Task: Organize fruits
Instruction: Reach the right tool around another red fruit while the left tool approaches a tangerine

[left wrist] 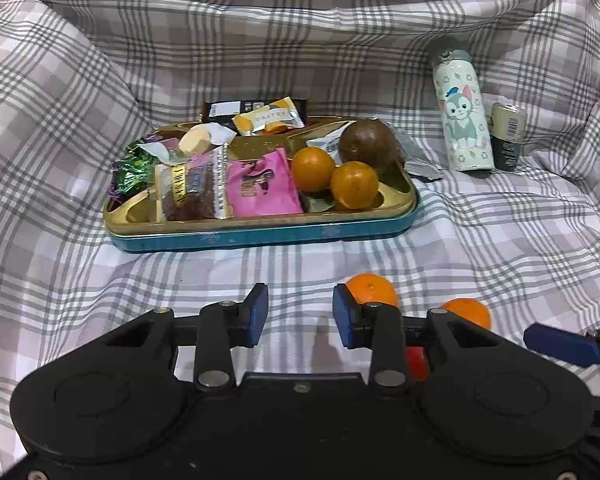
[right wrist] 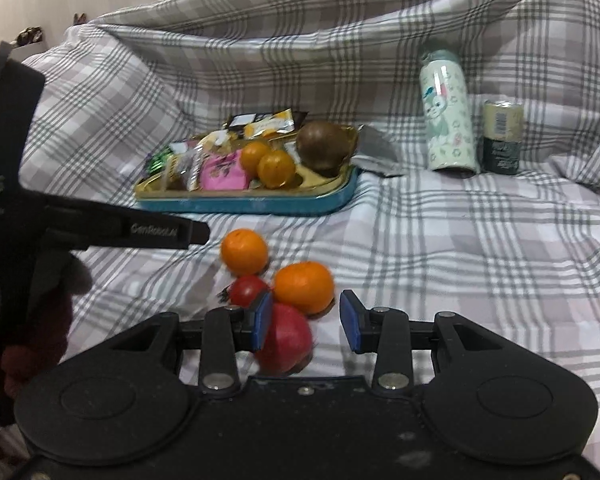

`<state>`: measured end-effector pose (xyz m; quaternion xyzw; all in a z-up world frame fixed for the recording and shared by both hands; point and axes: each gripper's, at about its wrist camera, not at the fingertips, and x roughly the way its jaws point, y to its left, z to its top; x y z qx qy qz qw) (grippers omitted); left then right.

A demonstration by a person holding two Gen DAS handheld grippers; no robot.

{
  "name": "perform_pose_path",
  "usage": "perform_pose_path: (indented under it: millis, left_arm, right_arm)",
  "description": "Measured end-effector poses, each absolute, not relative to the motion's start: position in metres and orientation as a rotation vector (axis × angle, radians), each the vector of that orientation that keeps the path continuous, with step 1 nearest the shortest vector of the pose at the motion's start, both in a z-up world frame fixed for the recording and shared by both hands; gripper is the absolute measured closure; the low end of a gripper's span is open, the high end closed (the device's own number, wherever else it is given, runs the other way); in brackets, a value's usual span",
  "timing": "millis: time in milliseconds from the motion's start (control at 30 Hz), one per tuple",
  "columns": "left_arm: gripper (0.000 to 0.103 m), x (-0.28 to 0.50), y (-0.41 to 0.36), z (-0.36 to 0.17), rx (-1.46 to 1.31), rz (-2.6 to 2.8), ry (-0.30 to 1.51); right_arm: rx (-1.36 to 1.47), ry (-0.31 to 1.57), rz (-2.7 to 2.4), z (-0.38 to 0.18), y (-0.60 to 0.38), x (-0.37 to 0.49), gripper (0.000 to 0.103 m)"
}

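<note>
A gold tray with a teal rim [left wrist: 260, 236] [right wrist: 244, 204] sits on the plaid cloth, holding two oranges [left wrist: 332, 178] [right wrist: 268, 164], a brown round fruit [left wrist: 366, 144] [right wrist: 320, 142] and wrapped snacks. Loose on the cloth lie two oranges [right wrist: 244, 251] [right wrist: 304, 288], a small red fruit [right wrist: 248, 290] and a larger red fruit [right wrist: 288, 340]. My right gripper [right wrist: 306, 324] is open just above the larger red fruit, which lies by its left finger. My left gripper [left wrist: 300, 314] is open over bare cloth, with one orange [left wrist: 374, 288] behind its right finger and another orange [left wrist: 470, 312] further right.
A cat-print bottle [left wrist: 462, 116] [right wrist: 448, 120] and a small green can [left wrist: 508, 136] [right wrist: 502, 136] stand right of the tray. A crumpled grey wrapper [right wrist: 376, 152] lies by the tray's right end. Folded plaid cloth rises behind and at both sides.
</note>
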<state>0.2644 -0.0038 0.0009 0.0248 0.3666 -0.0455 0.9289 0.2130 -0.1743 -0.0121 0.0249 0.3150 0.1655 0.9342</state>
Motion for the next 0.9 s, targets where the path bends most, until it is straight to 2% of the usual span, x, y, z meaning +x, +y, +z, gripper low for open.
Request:
perform_pose_path:
  millis: [367,833,900]
  left_arm:
    - [0.059,0.265,0.003,-0.007,0.003,-0.096,0.755]
    - [0.059,0.257,-0.009,-0.006,0.042,-0.182,0.734]
    - [0.059,0.256,-0.009,-0.006,0.040,-0.199,0.735]
  right_arm:
    - [0.025,0.672,0.375,-0.022,-0.161,0.215,0.056]
    - [-0.051,0.697,0.357,-0.028,-0.152,0.213,0.055]
    - [-0.078,0.700,0.350,-0.030,-0.150,0.213,0.059]
